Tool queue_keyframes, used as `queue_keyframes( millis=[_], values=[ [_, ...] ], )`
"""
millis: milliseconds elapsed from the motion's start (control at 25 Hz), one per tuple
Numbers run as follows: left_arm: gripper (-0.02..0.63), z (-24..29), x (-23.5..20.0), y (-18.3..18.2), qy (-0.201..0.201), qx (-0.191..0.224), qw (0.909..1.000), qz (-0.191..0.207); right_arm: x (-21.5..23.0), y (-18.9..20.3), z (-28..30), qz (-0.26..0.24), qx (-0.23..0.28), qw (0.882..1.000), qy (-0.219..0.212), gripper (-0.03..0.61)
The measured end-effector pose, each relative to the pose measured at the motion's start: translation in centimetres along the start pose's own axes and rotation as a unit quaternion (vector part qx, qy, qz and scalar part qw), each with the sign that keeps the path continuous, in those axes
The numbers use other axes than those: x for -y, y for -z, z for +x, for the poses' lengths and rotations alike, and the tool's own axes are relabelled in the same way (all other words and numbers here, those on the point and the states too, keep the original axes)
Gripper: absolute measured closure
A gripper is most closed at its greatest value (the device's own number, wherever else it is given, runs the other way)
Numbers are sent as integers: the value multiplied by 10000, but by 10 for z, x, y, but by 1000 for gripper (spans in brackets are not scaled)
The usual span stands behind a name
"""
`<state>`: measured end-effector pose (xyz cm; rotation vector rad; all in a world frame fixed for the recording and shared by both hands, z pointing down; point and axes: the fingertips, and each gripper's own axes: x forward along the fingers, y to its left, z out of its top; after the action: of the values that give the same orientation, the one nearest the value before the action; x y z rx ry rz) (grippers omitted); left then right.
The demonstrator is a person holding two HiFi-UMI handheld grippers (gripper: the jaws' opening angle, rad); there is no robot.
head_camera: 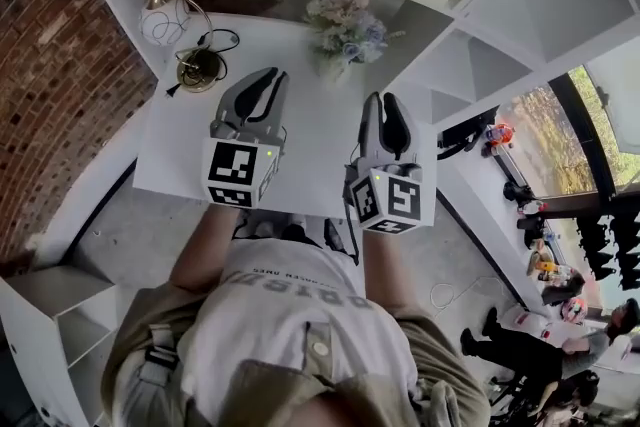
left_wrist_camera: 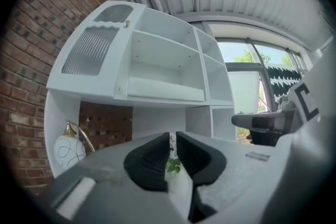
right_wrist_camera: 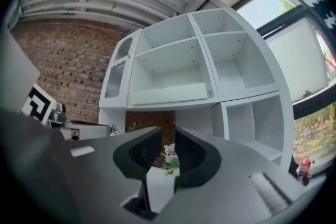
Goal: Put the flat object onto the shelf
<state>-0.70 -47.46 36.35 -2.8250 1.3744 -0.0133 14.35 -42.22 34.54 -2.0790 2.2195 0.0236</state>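
What we take to be the flat object (left_wrist_camera: 165, 89), a white slab, lies on the floor of the wide middle bay of the shelf (left_wrist_camera: 202, 68), along its front edge, just right of the slatted door. It sits level and nothing touches it. The bays to its right look bare, as far as we can see.

Below the shelf, the worktop (head_camera: 310, 145) carries a lamp (head_camera: 165, 20) at the left and flowers (head_camera: 345, 35) near the back. No other flat piece shows on it.

Our left tool (left_wrist_camera: 172, 138) is drawn all but together, with only a thin slit between its jaws and nothing in it. Our right tool (right_wrist_camera: 168, 135) is likewise nearly pressed together and empty, its gap a little wider; the flowers show through it from far behind. Both hang side by side over the near part of the worktop, well apart from the shelf and pointing toward it.

We judge the placing done: the slab is on the shelf and both tools are free of it. If anything is left, it is only to lower the tools.
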Motion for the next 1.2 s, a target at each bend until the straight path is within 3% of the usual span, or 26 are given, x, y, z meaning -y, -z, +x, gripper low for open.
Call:
queue_keyframes(
  millis=[120, 280, 560, 1200],
  values=[
    [607, -15, 4, 14, -119, -31, 9996, 247, -5, 8, -18, -428, 45, 9989, 167, 536],
    [607, -31, 5, 28, -206, -117, 9992, 320, -8, 14, -33, -752, 70, 9966, 314, 572],
    [607, -42, -6, 38, -366, -236, 9984, 352, -7, 26, -41, -739, -12, 9965, 394, 572],
    [607, -36, -8, 34, -324, -273, 9979, 482, -7, 29, -33, -655, 55, 9970, 404, 575]
  ],
)
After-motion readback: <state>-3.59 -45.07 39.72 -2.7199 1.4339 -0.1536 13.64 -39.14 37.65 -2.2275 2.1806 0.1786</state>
